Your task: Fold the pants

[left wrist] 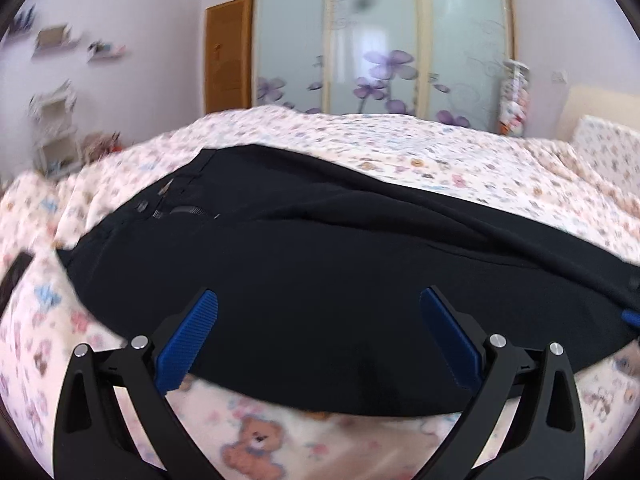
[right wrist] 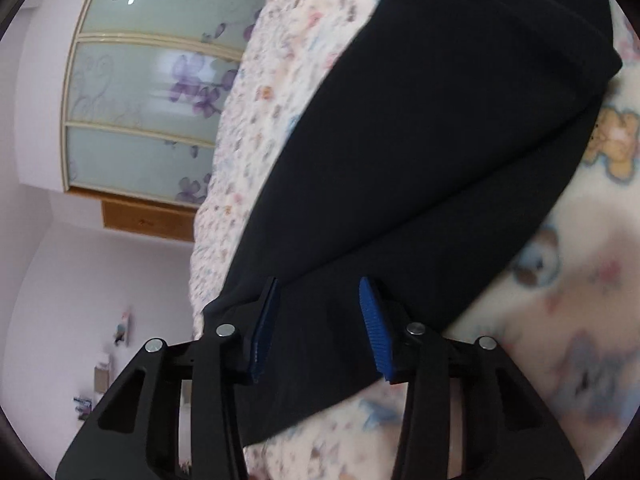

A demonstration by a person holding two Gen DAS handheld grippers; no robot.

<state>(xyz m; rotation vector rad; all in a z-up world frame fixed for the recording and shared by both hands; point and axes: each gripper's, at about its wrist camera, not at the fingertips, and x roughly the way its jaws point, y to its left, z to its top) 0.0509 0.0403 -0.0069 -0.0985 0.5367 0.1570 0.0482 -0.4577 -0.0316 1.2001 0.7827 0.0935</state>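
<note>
Bedroom with a teddy-print bedspread (left wrist: pixel 256 444), and the black pants (left wrist: pixel 320 260) lie on it folded lengthwise leg over leg, so the crosswise folds look left, left gripper (left wrist: pixel 318 340) spread wide, right gripper (right wrist: pixel 320 330) parted, holding nothing.

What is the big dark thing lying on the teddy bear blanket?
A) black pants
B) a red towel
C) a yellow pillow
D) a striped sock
A: the black pants are spread across the teddy bear blanket, and the left wrist view shows their zipper and button at the waist.
</note>
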